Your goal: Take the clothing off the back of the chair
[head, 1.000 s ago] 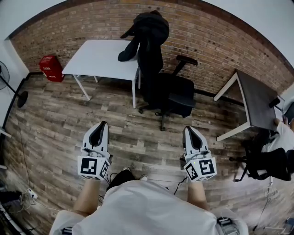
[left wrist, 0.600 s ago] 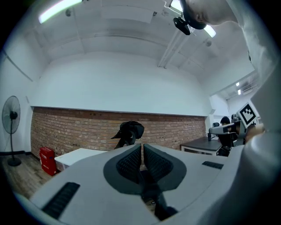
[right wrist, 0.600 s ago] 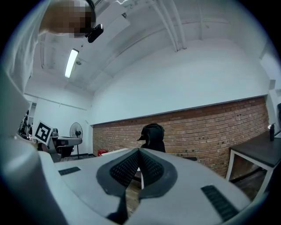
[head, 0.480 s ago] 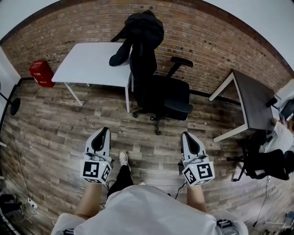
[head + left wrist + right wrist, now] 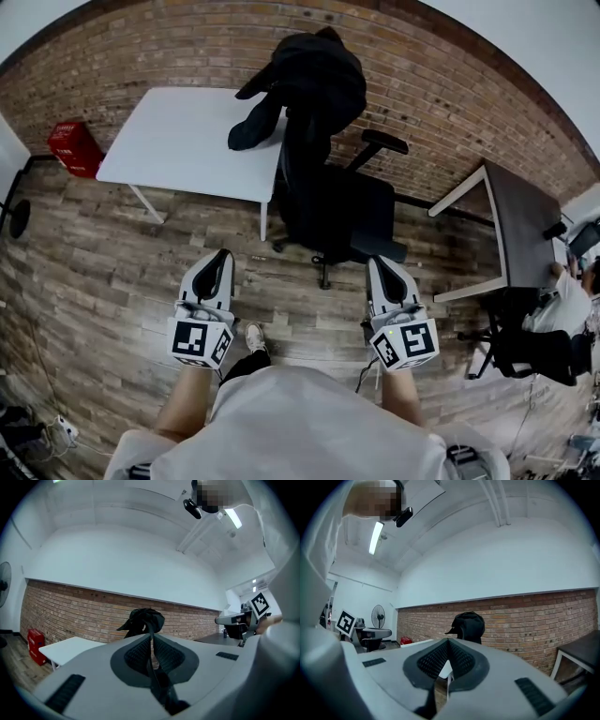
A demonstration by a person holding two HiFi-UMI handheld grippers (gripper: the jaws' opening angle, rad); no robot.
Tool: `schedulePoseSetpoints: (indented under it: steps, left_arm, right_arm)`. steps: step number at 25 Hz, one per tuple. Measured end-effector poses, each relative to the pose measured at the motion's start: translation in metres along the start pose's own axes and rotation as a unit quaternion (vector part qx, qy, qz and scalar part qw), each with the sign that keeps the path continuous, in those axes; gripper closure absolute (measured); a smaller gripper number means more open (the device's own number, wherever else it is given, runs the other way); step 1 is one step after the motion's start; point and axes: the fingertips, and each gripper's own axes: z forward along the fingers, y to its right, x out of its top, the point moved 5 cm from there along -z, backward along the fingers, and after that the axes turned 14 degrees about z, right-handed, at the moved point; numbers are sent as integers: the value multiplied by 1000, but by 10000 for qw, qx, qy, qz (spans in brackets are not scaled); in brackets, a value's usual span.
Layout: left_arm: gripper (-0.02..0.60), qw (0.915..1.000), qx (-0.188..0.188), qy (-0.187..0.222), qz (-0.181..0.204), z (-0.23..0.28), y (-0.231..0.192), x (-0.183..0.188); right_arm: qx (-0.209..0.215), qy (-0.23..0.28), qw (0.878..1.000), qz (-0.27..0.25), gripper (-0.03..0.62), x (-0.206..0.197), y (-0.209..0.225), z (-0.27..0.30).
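A black jacket (image 5: 314,84) hangs over the back of a black office chair (image 5: 352,202), with one sleeve trailing onto the white table (image 5: 178,141). My left gripper (image 5: 222,253) is held level over the wood floor, short of the chair and to its left, shut and empty. My right gripper (image 5: 379,261) is beside it, just in front of the chair's base, also shut and empty. The left gripper view has the jacket (image 5: 143,619) straight ahead above the closed left gripper (image 5: 151,634). In the right gripper view the jacket (image 5: 469,623) shows above the right gripper (image 5: 448,640).
A red box (image 5: 73,145) sits by the brick wall at the left. A dark desk (image 5: 520,225) stands to the right, and beyond it a seated person (image 5: 562,295) on another chair. A standing fan (image 5: 378,616) is off to the left.
Both grippers have moved forward toward the chair, which now sits closer and larger in the head view. Their jaws have stayed shut.
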Motion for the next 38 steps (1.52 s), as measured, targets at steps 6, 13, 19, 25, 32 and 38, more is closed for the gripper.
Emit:
schedulePoseSetpoints:
  steps: [6,13,19,25,32,38]
  left_arm:
    - [545,9998,-151,31,-127,48,-68,-8]
    - [544,9974,-678,79,-226,103,-78,-14]
    - [545,9942,-1048,228,-85,152,-52,-3]
    - [545,9953,-820,446,254,182,-50,27]
    - [543,9970,-498,420,415,211,-39,32]
    - [543,9971,-348,393,552,230,-43,38]
  right_arm:
    - [-6,21,9999,-106,574,13,-20,78]
    - [-471,-4,9989,-55,575,14,-2,100]
    - [-614,155,9980,51,574,19,36,113]
    - [-318,567,9979,50,574,44,75,142]
    - [-128,504,9984,238,574,39,119,163]
    - [-1,555,9981,266,575,37,130,169]
